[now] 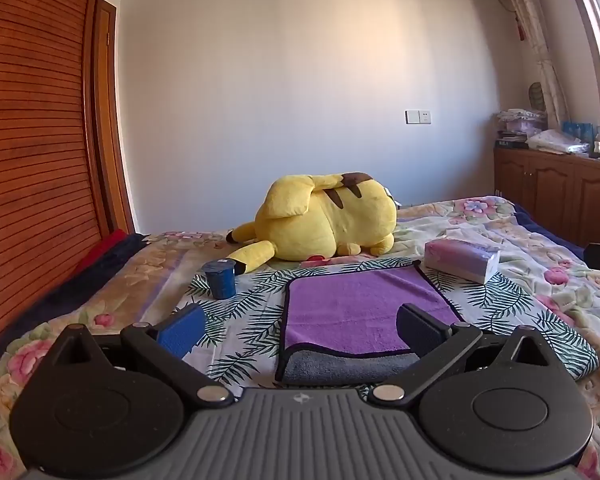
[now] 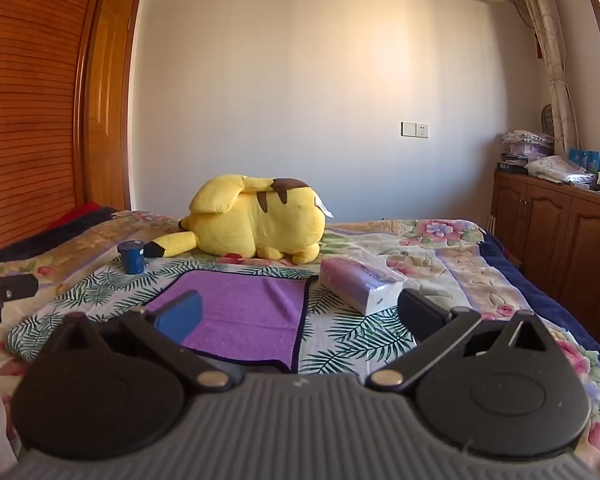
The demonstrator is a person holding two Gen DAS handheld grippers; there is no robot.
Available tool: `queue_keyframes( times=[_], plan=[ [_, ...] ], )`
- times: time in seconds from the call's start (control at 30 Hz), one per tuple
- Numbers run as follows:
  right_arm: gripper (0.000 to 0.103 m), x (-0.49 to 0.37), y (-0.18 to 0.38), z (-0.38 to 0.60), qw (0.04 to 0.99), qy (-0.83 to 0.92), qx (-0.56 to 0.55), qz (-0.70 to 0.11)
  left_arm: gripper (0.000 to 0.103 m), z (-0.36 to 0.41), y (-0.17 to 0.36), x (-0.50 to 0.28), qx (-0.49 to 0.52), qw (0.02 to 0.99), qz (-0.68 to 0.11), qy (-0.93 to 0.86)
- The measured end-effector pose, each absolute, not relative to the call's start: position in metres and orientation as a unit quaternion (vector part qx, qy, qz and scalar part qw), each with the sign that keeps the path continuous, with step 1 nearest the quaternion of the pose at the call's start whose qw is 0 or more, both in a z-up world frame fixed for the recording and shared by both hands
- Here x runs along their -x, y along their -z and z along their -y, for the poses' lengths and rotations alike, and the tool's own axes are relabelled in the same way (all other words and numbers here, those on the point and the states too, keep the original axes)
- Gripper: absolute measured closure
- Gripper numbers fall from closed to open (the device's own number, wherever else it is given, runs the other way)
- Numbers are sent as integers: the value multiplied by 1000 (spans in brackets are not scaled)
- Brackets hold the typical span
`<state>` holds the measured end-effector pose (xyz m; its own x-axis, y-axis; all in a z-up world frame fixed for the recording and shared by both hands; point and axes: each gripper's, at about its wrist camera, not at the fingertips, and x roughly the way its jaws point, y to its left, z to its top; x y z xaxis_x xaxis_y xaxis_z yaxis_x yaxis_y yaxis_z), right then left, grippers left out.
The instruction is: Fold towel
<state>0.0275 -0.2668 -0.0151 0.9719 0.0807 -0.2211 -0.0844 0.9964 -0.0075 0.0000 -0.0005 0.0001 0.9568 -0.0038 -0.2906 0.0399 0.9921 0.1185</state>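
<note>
The left gripper [image 1: 300,330] hangs low over the bed [image 1: 540,264] with its fingers spread wide and nothing between them. Straight ahead of it, partly framed by the two fingertips, lies the purple towel [image 1: 360,308], flat on a leaf-print cloth [image 1: 252,320]. The towel is folded over, its purple top layer stopping short of the near edge so that a grey strip of the underside shows nearest the gripper. Its long axis runs away from the left gripper toward the far wall, with dark-trimmed edges to either side. The right gripper [image 2: 300,312] is likewise spread apart and holds nothing; from it the towel [image 2: 244,312] sits ahead and to the left, behind its blue left fingertip. Beyond the towel on the left stands a blue cup [image 1: 220,278], on the right a tissue pack [image 1: 462,258], and farther back a yellow plush toy [image 1: 324,220] lies on its side.
</note>
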Motion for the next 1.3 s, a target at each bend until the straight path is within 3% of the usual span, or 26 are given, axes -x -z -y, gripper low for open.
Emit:
queue_keyframes(
  times=[1.3],
  plan=[
    [0,-28,15,268,993,-40,3,-111,16,-1,0,1,-62,987,-145,10]
  ],
)
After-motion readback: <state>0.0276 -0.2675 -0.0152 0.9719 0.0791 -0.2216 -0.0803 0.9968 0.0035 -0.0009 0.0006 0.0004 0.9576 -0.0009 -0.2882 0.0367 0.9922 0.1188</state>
